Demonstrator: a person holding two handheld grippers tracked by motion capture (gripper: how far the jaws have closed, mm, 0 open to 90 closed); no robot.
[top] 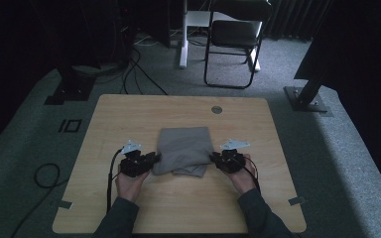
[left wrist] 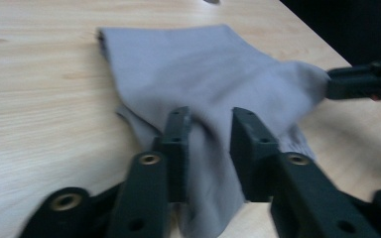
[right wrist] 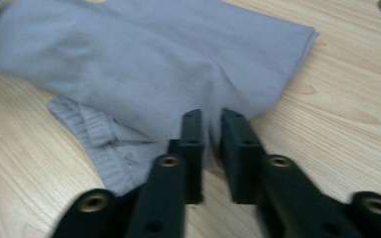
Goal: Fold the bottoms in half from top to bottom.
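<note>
A folded grey cloth (top: 184, 148) lies on the wooden table (top: 129, 114), a ribbed hem poking out at its near edge. My left gripper (top: 155, 159) is at the cloth's near left corner. In the left gripper view its jaws (left wrist: 211, 124) stand apart with a fold of the cloth (left wrist: 198, 64) running loosely between them. My right gripper (top: 213, 157) is at the near right corner. Its jaws (right wrist: 212, 119) leave a narrow gap that holds an edge of the cloth (right wrist: 144, 59). The right gripper (left wrist: 362, 82) also appears at the cloth's far corner in the left gripper view.
A round cable hole (top: 217, 109) sits in the table near its far edge. Beyond the table stand a black folding chair (top: 233, 34) and two dark posts on base plates (top: 307, 96). Cables run across the carpet at the left (top: 47, 176).
</note>
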